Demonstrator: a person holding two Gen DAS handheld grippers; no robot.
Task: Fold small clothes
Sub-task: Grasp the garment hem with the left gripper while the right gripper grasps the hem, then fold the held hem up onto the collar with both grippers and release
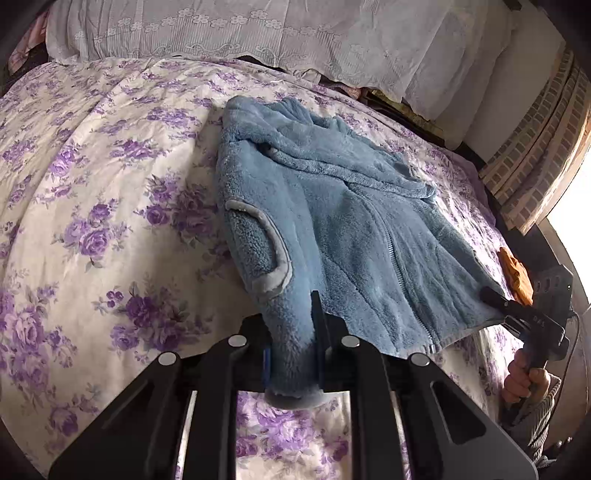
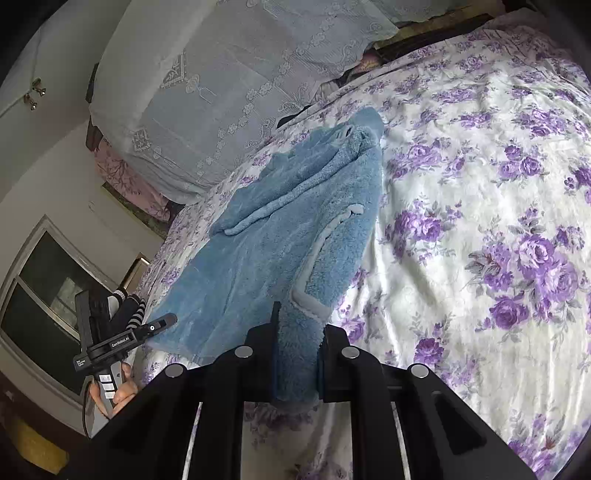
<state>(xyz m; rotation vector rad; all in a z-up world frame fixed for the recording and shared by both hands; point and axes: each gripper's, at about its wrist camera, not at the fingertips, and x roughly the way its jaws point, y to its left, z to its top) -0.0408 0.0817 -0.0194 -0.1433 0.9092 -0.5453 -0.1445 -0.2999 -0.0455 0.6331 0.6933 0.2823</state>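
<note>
A small blue fleece jacket (image 1: 332, 206) with a zipper and grey-trimmed pockets lies spread on the floral bed; it also shows in the right wrist view (image 2: 280, 229). My left gripper (image 1: 293, 332) is shut on one bottom corner of the jacket, lifted a little off the bed. My right gripper (image 2: 297, 343) is shut on the other bottom corner. Each gripper shows in the other's view, the right gripper (image 1: 495, 299) at the right and the left gripper (image 2: 162, 325) at the left, both pinching the hem. The hem is stretched between them.
The bed has a white quilt with purple flowers (image 1: 92, 206). White lace-covered pillows (image 1: 258, 33) lie along the head of the bed. An orange item (image 1: 517, 277) sits at the bed's right edge. A window (image 2: 44, 295) and wall are beyond the bed's left side.
</note>
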